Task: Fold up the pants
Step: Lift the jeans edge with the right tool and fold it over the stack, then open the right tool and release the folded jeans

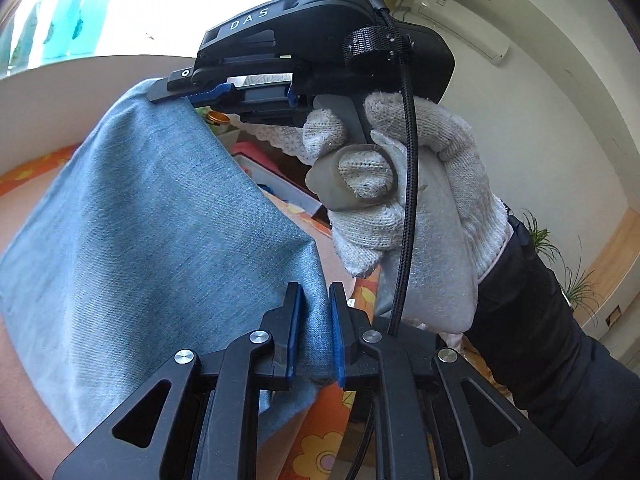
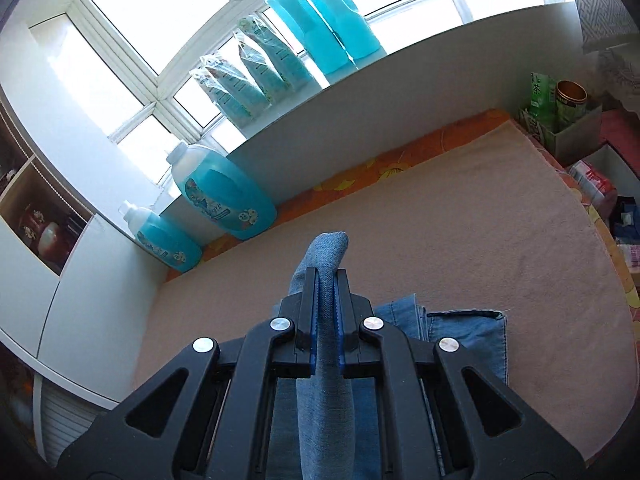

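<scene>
Both grippers pinching pants, cloth lifted.
Left gripper (image 1: pixel 314 312) jaws clamp a fold of blue denim pants (image 1: pixel 160 220); right gripper (image 2: pixel 327 300) jaws clamp another fold, held in a gloved hand (image 1: pixel 412 200). Rest of pants lies on the beige cloth-covered table (image 2: pixel 440 220), blue bottles (image 2: pixel 224 196) beyond.

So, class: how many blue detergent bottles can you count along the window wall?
4: two tall bottles stand on the sill, a large jug and a smaller bottle sit below on the surface by the wall. Others may be hidden.
</scene>
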A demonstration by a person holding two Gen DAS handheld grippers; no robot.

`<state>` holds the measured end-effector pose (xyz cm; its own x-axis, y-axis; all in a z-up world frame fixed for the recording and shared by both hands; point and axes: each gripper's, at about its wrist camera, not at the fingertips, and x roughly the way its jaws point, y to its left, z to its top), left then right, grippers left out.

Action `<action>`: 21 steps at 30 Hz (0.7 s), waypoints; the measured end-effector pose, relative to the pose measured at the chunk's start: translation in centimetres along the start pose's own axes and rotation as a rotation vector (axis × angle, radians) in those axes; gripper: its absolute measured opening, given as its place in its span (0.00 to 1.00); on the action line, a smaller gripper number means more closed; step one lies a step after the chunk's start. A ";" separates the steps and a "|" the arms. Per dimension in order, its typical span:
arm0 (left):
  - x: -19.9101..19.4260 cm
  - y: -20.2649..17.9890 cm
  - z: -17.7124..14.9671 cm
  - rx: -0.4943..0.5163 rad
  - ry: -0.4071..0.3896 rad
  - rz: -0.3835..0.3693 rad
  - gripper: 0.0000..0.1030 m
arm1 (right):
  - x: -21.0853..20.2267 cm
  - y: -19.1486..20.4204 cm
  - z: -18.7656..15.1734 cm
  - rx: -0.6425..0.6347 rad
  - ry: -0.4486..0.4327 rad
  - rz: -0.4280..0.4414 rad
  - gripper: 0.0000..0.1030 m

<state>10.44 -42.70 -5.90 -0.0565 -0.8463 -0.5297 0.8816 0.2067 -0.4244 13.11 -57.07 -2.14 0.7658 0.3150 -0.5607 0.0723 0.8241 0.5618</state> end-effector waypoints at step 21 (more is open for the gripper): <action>6.7 0.3 0.6 0.025 0.133 -0.005 0.20 | 0.1 -9.3 -1.6 0.055 0.026 -0.134 0.35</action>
<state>10.62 -48.53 -9.17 -0.1206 -0.7746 -0.6208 0.8924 0.1894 -0.4096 11.54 -63.92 -8.40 0.7304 0.2161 -0.6480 0.2088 0.8326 0.5131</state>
